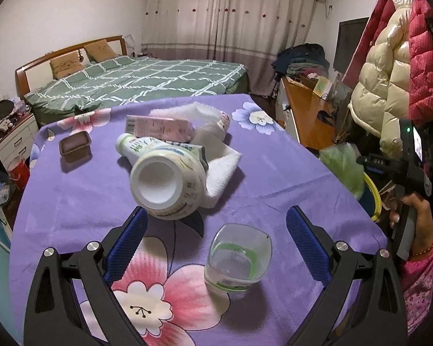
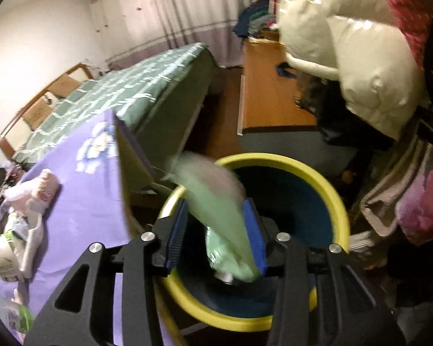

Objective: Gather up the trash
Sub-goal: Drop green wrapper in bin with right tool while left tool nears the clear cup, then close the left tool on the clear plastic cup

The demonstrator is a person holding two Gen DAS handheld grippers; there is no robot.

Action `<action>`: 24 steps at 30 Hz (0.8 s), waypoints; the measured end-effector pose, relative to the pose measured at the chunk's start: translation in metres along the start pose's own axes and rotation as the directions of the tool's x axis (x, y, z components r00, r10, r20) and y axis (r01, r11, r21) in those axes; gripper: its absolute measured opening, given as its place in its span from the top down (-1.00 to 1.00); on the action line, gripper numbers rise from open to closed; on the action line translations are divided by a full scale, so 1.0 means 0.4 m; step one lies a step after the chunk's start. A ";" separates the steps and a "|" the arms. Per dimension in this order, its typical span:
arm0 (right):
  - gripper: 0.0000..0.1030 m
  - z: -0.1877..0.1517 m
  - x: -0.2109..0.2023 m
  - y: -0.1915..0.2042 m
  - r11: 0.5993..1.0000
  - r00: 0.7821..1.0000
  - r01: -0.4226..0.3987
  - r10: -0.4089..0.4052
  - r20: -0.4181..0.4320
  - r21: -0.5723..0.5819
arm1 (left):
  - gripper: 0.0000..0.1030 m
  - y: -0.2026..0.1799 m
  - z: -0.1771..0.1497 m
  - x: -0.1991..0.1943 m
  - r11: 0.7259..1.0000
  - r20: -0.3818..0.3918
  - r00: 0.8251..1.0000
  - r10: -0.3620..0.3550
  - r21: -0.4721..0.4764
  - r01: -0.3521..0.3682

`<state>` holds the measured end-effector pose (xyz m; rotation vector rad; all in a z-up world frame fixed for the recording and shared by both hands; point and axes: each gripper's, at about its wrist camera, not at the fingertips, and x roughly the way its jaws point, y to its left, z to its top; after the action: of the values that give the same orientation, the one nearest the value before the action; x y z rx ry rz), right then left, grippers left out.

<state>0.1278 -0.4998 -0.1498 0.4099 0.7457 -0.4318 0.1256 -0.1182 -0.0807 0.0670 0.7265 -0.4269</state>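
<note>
Nearest to us in the left wrist view, our left gripper (image 1: 216, 225) hovers over a bench (image 1: 288, 167) draped in a purple floral cloth, its blue-padded fingers (image 1: 130, 239) spread wide apart with nothing pressed between them. Just inside the span of those fingers stands a clear plastic cup (image 1: 238, 256) with a green band, upright on a pink flower in the print. Just beyond the cup, a white plastic bottle (image 1: 161, 176) lies on its side with its base turned toward us, close beside the left finger; whether they touch we cannot tell. Behind the bottle lie a white towel (image 1: 222, 170) and a pink carton (image 1: 158, 127), and to the bottle's left sits a small brown tray (image 1: 74, 143). Far beyond the bottle is a bed (image 1: 147, 80) with a green checked cover, then striped curtains (image 1: 231, 14).

In the right wrist view, our right gripper (image 2: 216, 230) is held above a blue trash bin (image 2: 291, 196) with a yellow rim, which stands beside the bench edge. A crumpled pale green wrapper (image 2: 216, 201), blurred, lies between the blue fingers (image 2: 174, 230) over the bin's mouth. The fingers stand partly apart; the wrapper lies against the right pad, and a gap shows at the left one. Past the bin we see a wooden cabinet top (image 2: 262, 86), and puffy cream jackets (image 2: 369, 63) hang above it.
</note>
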 end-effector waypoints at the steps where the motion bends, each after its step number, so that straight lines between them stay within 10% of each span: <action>1: 0.20 -0.002 0.000 0.012 1.000 1.000 -0.005 0.005 0.001 -0.012 | -0.85 0.000 -0.003 0.005 1.000 -0.006 1.000 -0.001 0.001 0.001; 24: 0.12 -0.052 -0.002 0.185 0.987 0.995 -0.076 0.083 0.048 -0.141 | -0.75 -0.027 -0.051 0.105 0.998 -0.113 0.993 -0.039 0.039 0.044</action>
<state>0.1535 -0.4275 -0.1483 0.2948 0.6999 -0.3126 0.1364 -0.1389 -0.1228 0.1154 0.8309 -0.4806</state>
